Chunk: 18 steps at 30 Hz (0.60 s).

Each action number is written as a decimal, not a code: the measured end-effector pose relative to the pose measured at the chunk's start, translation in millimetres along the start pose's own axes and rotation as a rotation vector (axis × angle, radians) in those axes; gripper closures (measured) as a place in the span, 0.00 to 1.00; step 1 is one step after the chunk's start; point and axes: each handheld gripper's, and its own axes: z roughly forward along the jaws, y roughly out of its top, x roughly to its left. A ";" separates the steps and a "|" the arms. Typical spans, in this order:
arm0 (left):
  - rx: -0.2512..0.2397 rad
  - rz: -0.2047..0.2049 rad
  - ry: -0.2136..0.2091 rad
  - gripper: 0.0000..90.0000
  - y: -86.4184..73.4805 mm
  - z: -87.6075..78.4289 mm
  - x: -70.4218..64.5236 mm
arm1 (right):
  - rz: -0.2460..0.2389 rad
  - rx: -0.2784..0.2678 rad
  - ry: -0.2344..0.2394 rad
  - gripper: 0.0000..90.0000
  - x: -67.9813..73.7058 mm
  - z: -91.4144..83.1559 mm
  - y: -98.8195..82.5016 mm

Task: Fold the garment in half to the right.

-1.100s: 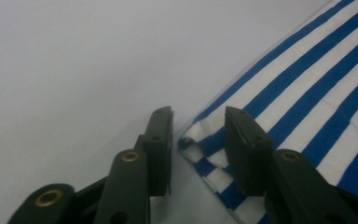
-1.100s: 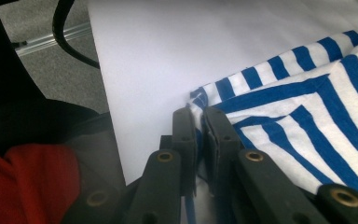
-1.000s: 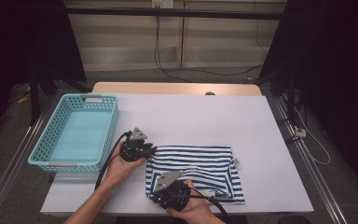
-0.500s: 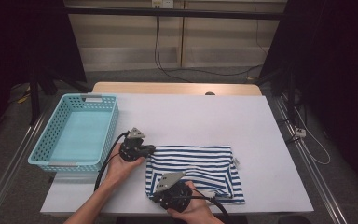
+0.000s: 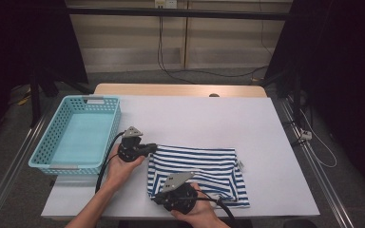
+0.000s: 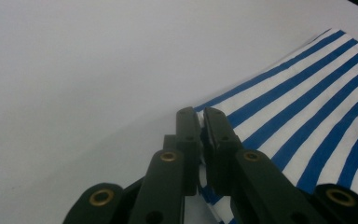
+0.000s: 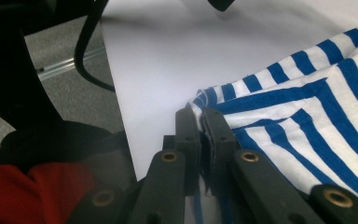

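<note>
Where tools pinch, soft striped cloth lies folded flat.

L claw just closed on striped cloth corner; earlier open.

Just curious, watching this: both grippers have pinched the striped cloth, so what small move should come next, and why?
Probably lift both together. The left gripper and right gripper are each shut on a left-side corner of the striped cloth, which lies flat on the table.
</note>
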 end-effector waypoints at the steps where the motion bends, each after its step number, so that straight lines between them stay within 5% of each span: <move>1: -0.005 0.006 0.009 0.95 0.8 -1.1 0.5 | 0.008 -0.005 0.001 0.97 0.7 -1.0 0.6; 8: -0.015 -0.032 0.001 0.95 5.4 -4.4 -0.9 | 0.009 -0.053 0.013 0.97 -3.8 -8.6 7.1; 18: -0.070 -0.019 -0.009 0.95 23.1 -15.3 -5.1 | 0.032 -0.111 0.023 0.97 -11.4 -20.4 18.0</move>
